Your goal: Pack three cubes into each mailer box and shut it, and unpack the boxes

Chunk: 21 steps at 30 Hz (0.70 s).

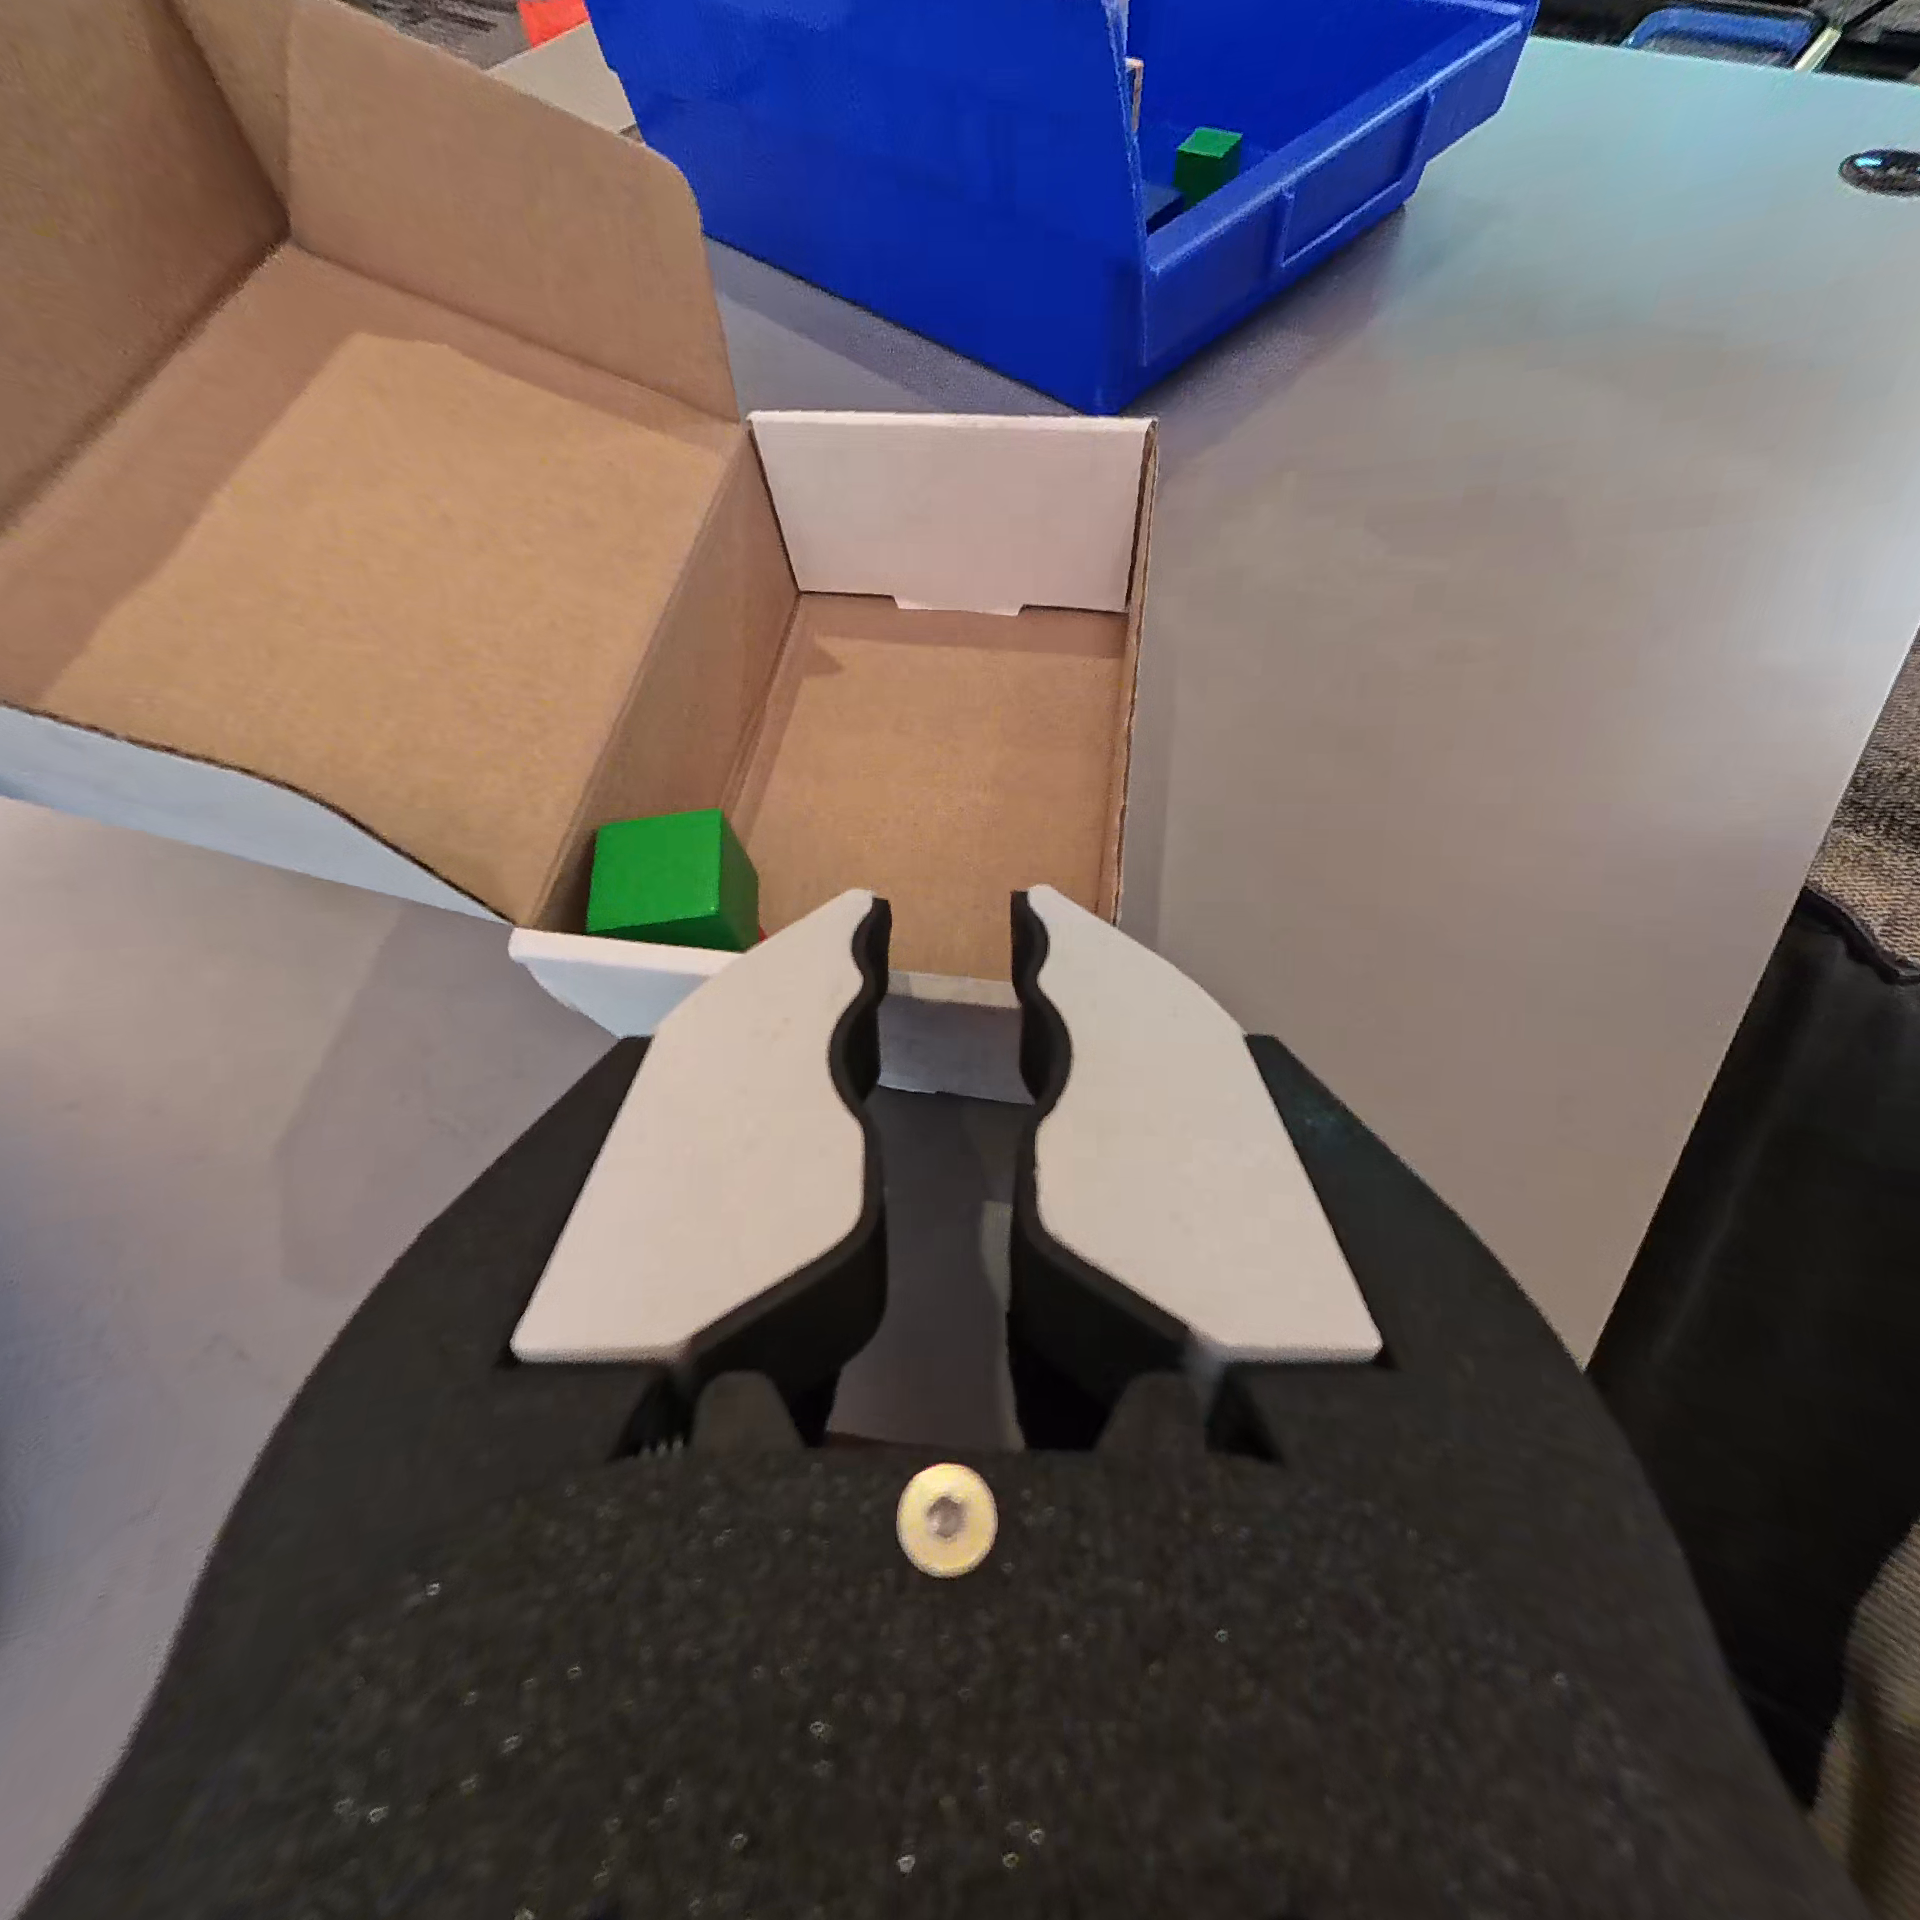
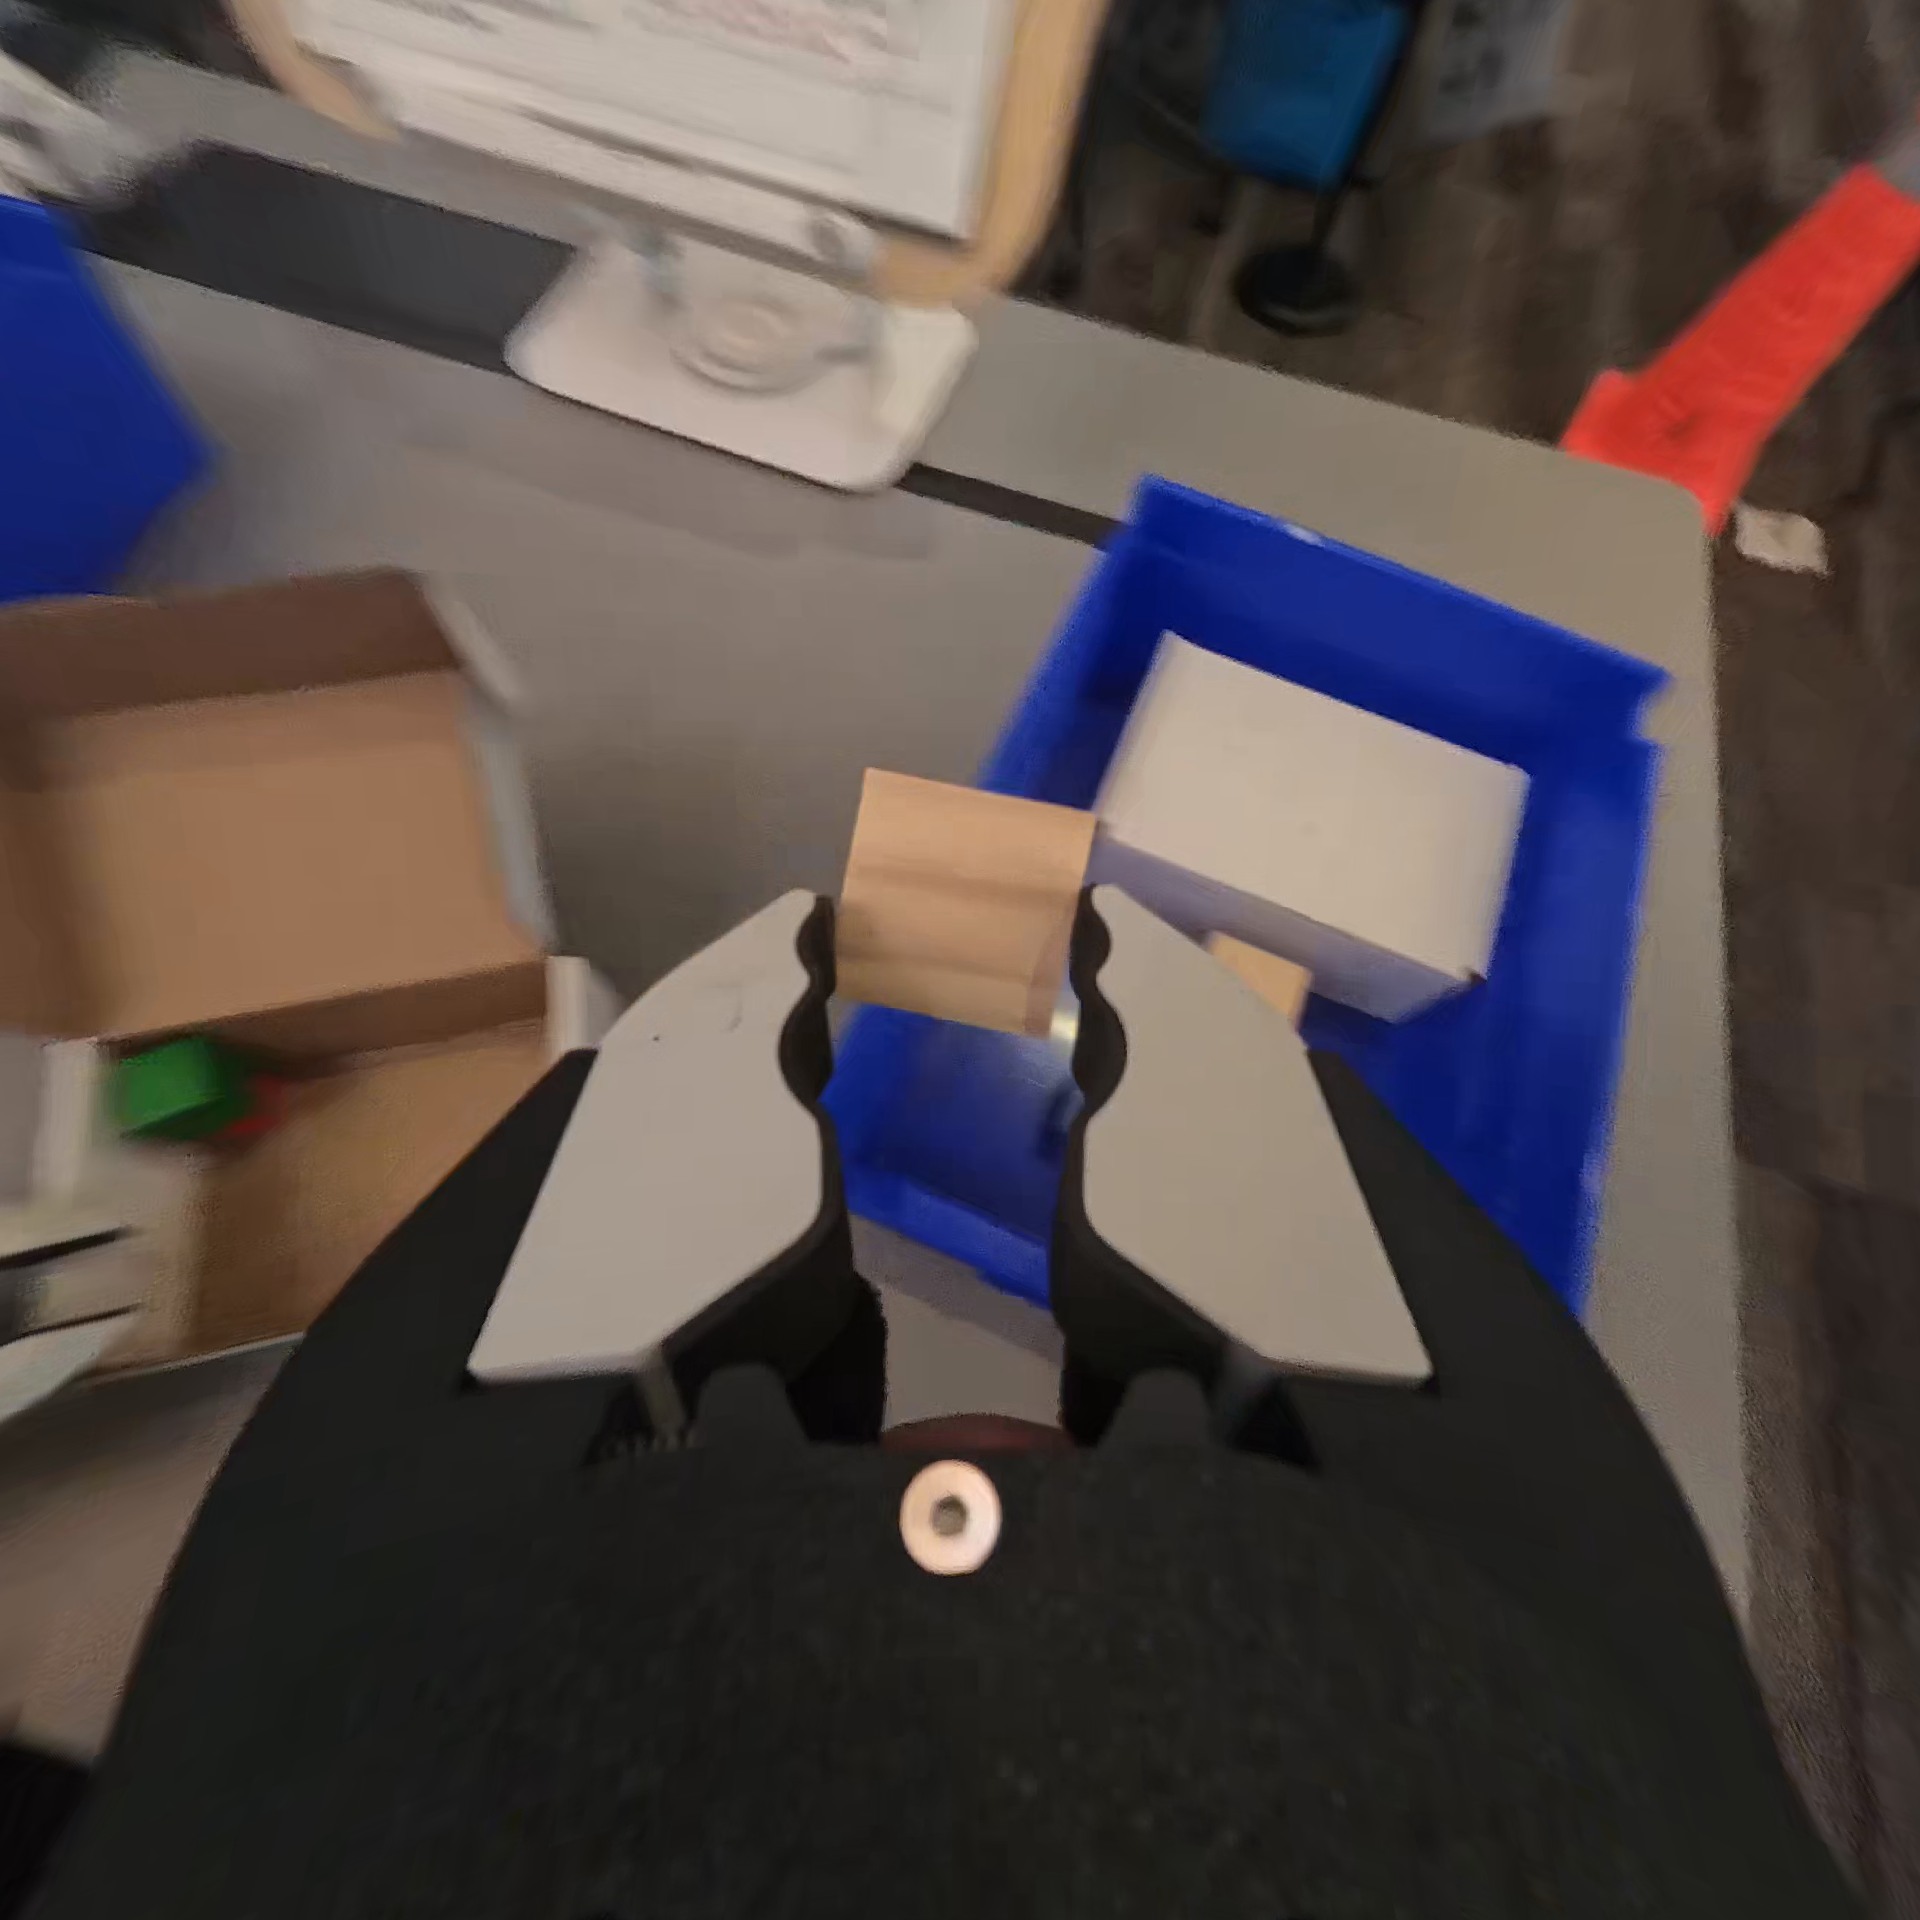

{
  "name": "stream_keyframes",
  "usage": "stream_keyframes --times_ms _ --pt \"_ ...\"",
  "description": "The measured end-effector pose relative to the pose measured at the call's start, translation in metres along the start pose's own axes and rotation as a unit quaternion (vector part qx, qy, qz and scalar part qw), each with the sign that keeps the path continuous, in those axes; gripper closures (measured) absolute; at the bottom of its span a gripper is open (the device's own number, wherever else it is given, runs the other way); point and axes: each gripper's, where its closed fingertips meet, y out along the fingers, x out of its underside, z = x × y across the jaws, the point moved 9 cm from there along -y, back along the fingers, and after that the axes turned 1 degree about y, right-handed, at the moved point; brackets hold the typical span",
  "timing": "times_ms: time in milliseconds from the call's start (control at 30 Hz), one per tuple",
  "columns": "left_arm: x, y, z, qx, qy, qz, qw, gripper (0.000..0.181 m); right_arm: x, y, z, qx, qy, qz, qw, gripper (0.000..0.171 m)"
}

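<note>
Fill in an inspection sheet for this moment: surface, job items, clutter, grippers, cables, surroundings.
Surface: grey table.
Job's things: open mailer box holds a green cube, something red beneath it; closed white box in a blue bin; second blue bin holds another green cube.
Clutter: white stand at the table's far edge.
Grippers: left gripper open, empty; right gripper shut on a wooden cube.
Cables: nothing seen.
Surroundings: dark floor, orange strip.

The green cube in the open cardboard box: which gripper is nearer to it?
Left. The left gripper hangs empty just beside the green cube; the right gripper holds a wooden cube farther off, by a blue bin.
</note>
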Motion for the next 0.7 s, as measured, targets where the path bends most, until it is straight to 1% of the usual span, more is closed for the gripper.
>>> stream_keyframes --times_ms 33,100,200,267,367,500,533,567,633,667,700 --pt "0.0 0.0 0.0 0.0 -0.001 0.0 1.0 0.16 0.008 0.016 0.016 0.015 0.009 -0.024 1.0 0.128" --pt "0.0 0.0 0.0 -0.001 0.0 -0.002 1.0 0.16 0.026 0.053 0.035 -0.004 0.022 -0.084 0.996 0.128" --pt "-0.001 0.001 0.001 -0.005 0.001 -0.005 1.0 0.16 0.049 0.1 0.044 -0.029 0.035 -0.151 0.988 0.127" --pt "-0.001 0.001 0.001 -0.006 0.001 -0.006 1.0 0.16 0.061 0.121 0.042 -0.037 0.029 -0.187 0.981 0.127" --pt "0.0 0.0 0.001 -0.007 0.001 -0.005 1.0 0.16 0.072 0.136 0.041 -0.025 0.01 -0.226 0.974 0.127" --pt "0.001 -0.001 0.001 -0.009 0.003 -0.003 1.0 0.161 0.073 0.138 0.043 -0.025 0.026 -0.219 0.975 0.127" --pt "0.001 -0.001 0.001 -0.009 0.003 -0.004 1.0 0.161 0.07 0.134 0.044 -0.019 0.021 -0.211 0.977 0.123" --pt "0.001 -0.001 0.001 -0.009 0.004 -0.005 1.0 0.161 0.065 0.126 0.045 -0.007 0.015 -0.202 0.979 0.117" --pt "0.001 -0.001 0.001 -0.007 0.004 -0.004 1.0 0.161 0.043 0.097 0.042 0.025 -0.007 -0.166 0.986 0.117" --pt "0.001 -0.001 0.001 -0.006 0.004 -0.004 1.0 0.161 0.027 0.078 0.034 0.031 -0.025 -0.129 0.991 0.119" --pt "0.001 -0.001 0.001 -0.005 0.003 -0.004 1.0 0.161 0.012 0.057 0.019 0.019 -0.048 -0.084 0.995 0.122"
